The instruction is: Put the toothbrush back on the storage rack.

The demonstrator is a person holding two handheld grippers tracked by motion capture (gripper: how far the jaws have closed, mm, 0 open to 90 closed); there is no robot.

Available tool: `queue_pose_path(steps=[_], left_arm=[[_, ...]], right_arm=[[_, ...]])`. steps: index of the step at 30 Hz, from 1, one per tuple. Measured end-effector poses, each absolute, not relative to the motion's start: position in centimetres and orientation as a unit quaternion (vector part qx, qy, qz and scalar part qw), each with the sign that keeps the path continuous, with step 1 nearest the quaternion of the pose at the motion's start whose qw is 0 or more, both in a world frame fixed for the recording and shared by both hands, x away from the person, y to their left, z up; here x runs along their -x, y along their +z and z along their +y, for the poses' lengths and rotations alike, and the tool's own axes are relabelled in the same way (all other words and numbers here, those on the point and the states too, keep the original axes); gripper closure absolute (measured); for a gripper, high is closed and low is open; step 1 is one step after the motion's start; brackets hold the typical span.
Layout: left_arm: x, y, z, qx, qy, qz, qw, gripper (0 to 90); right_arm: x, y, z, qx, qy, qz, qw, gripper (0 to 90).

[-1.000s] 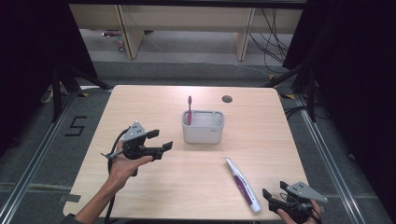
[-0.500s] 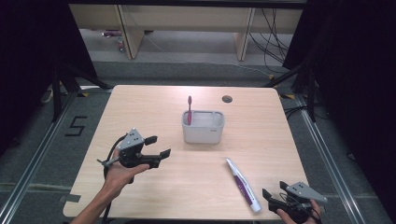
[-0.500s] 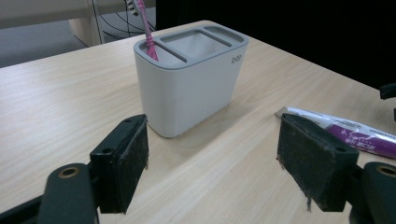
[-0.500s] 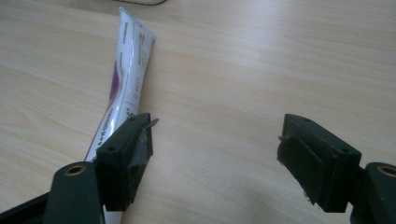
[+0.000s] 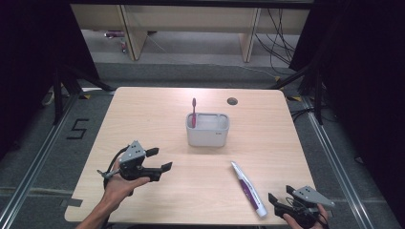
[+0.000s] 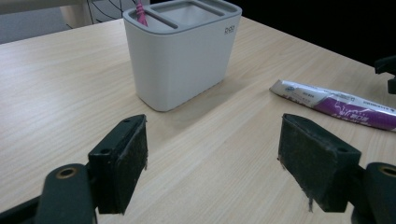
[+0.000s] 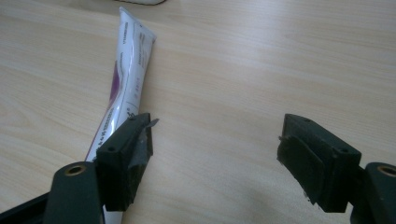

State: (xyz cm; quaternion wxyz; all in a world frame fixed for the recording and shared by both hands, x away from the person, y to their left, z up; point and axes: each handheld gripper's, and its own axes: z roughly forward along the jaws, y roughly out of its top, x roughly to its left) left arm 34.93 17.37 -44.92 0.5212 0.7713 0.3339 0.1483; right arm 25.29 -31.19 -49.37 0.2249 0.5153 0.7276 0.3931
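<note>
The left gripper [image 5: 156,160] has moved back toward the near left corner of the worktop [image 5: 143,114] since a second ago, when it was closer to the middle. Its jaws are wide apart and there is nothing between them. In the left gripper view it [image 6: 212,154] looks over bare wood at the white holder [image 6: 182,49] and the tube [image 6: 336,103] past it.

The right gripper [image 5: 282,202] has not moved. It sits at the near right corner with its jaws wide apart and nothing in them. In the right gripper view, the gripper [image 7: 215,149] has one jaw just over the near end of the toothpaste tube [image 7: 122,88], and I cannot tell if they touch.

The white holder [image 5: 207,129] stands in the middle of the worktop, just as before. A pink toothbrush [image 5: 194,110] stands up in its left slot. The white and purple toothpaste tube [image 5: 248,188] lies flat between the holder and the near right corner, in the same spot. A small dark hole [image 5: 232,101] is near the far edge.
</note>
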Motion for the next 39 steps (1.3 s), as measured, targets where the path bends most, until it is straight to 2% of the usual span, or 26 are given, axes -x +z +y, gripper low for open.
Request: queue_pose_path(steps=[4, 6, 27, 31, 32, 39], left_arm=[[-34.7, -45.3, 17.6, -0.772, 0.147, 0.336, 0.519, 22.9], [-34.4, -45.4, 17.7, -0.775, 0.149, 0.338, 0.513, 22.8], [-32.1, -46.3, 18.7, -0.784, 0.136, 0.331, 0.507, 21.7], [-31.6, -46.5, 19.0, -0.786, 0.131, 0.333, 0.504, 20.2], [-31.5, -46.6, 19.1, -0.784, 0.132, 0.335, 0.506, 19.5], [-30.5, -47.4, 19.7, -0.793, 0.128, 0.336, 0.492, 19.0]], right_arm=[[-25.3, -49.4, -31.3, -0.509, 0.39, 0.73, 0.235, 26.3], [-25.3, -49.3, -31.2, -0.518, 0.392, 0.727, 0.221, 26.3], [-25.3, -49.4, -31.2, -0.516, 0.393, 0.727, 0.225, 26.3], [-25.4, -49.5, -31.5, -0.507, 0.392, 0.73, 0.239, 26.3], [-25.4, -49.5, -31.4, -0.514, 0.398, 0.726, 0.226, 26.4], [-25.3, -49.5, -31.4, -0.513, 0.398, 0.726, 0.225, 26.4]])
